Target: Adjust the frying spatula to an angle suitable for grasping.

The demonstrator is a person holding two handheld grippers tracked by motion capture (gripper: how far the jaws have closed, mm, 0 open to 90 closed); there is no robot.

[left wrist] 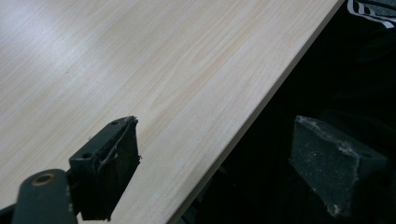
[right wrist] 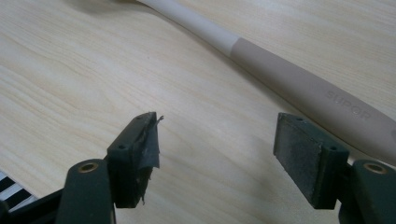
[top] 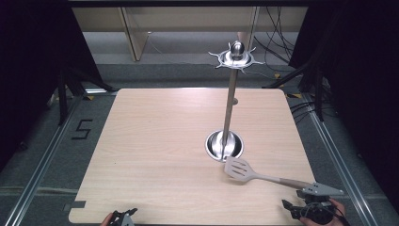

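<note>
A light wooden table (top: 155, 155) stands on a grey floor (top: 42, 155), and on this floor, left of the table, there is a black mark (top: 83, 129) that looks like the number 5. Behind the table, black cables (top: 277, 42) lie on the floor near a pale wooden frame (top: 134, 33). Metal rails (top: 37, 169) run along both sides of the table.

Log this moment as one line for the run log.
left claw: open, over table edge | right claw: open, beside spatula handle, not touching | spatula: flat on table by rack
</note>
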